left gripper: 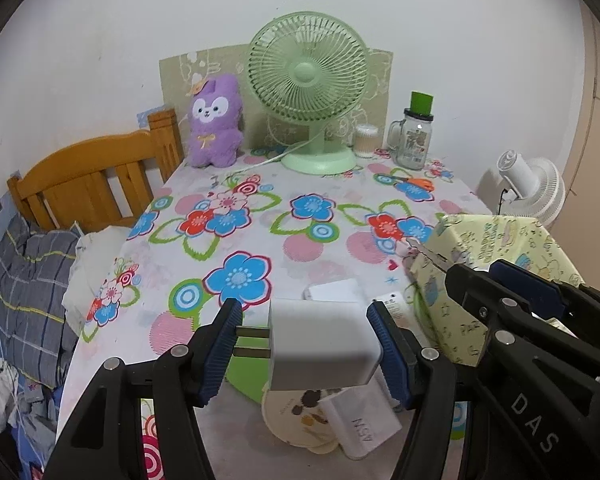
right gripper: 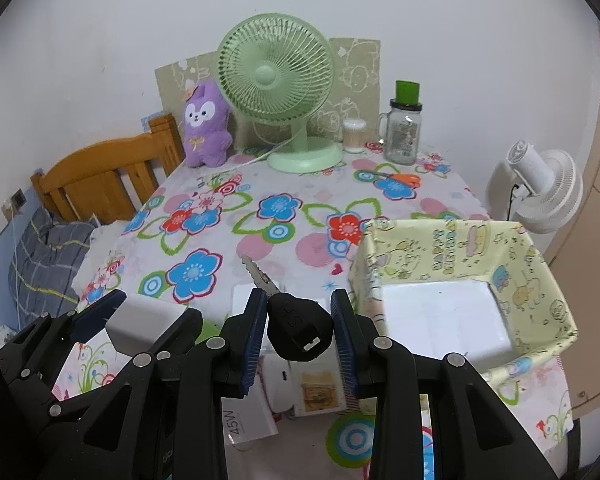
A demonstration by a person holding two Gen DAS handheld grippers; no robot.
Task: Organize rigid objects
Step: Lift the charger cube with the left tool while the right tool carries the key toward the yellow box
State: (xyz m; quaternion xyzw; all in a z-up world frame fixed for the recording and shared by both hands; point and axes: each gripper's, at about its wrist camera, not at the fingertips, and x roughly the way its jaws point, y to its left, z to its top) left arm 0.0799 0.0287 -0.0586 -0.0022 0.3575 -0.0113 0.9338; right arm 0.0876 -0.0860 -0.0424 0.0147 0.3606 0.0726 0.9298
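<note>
Flower-printed cloth in pink, blue and red covers the table (left gripper: 204,248) that fills both wrist views, with a white wall behind. Nearest the lens, the left gripper (left gripper: 304,342) pinches a white plastic plug-in charger block (left gripper: 324,344) across its length, one pad on the flat metal prongs and the other on the block's end, and holds it above the cloth. Beside it, the right gripper (right gripper: 300,332) is pinched on the black plastic head of a serrated metal key (right gripper: 298,328), whose blade points away toward the table's middle. Beneath both, more small things lie on the cloth: a white box lettered 45W (right gripper: 246,420) and what may be a round cream tin (left gripper: 296,416), though the grippers hide most of it. Just to the right stands the yellow-green paper-lined box with a white bottom (right gripper: 540,276), open and apparently empty. Farther back stand a purple plush rabbit (left gripper: 214,120), a pale green desk fan (left gripper: 308,92) and a glass jar with a green lid (left gripper: 414,136).

Both pieces appear picked up and in transit, so the step in hand seems to be carrying them to the box. Next, each gripper needs to come over the rim, lower inside, and release without tipping the thin wall.
</note>
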